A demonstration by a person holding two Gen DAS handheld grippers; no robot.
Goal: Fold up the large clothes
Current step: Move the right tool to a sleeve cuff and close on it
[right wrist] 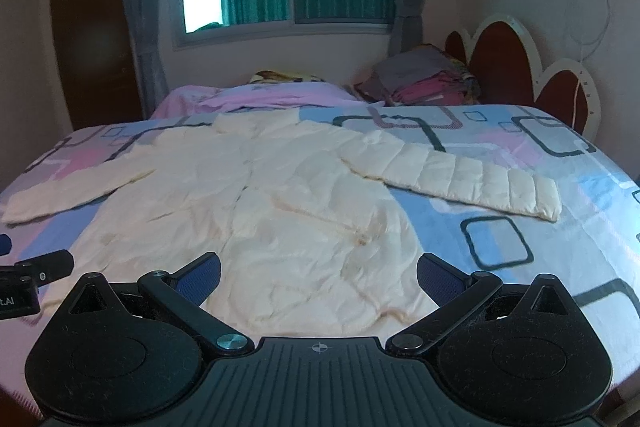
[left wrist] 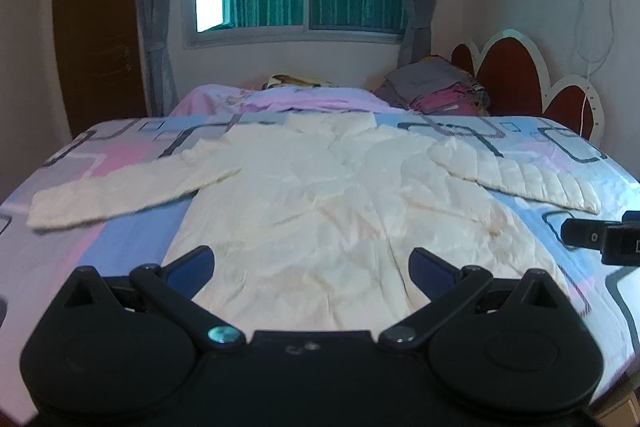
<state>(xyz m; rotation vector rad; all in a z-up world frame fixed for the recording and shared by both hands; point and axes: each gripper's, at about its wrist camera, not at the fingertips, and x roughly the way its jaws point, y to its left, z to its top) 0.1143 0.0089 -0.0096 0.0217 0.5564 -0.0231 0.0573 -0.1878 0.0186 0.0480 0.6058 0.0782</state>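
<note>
You hold both grippers side by side at the near edge of the bed [left wrist: 580, 167], pointed along the jacket [left wrist: 312, 195], likely so you can take in the whole spread before the first fold. Left gripper [left wrist: 312, 263]: jaws spread wide, nothing between them, hem of the jacket straight ahead and just beyond the fingertips. Right gripper [right wrist: 318, 273]: likewise wide apart and empty, over the hem's right half; contact with the cloth can't be told from either view. Each gripper's tip shows at the edge of the other's view, so they sit close together. Jacket is cream-white, quilted, laid flat with collar at the far end by the pink blanket [right wrist: 256, 95]. Both sleeves are out sideways, which leaves them free to be folded inward: left sleeve [left wrist: 116, 187] ahead-left, right sleeve [right wrist: 460, 175] ahead-right with clear puffy stitched bands. Body panel is crumpled, with faint yellowish marks near the hem. Folding looks not yet begun
</note>
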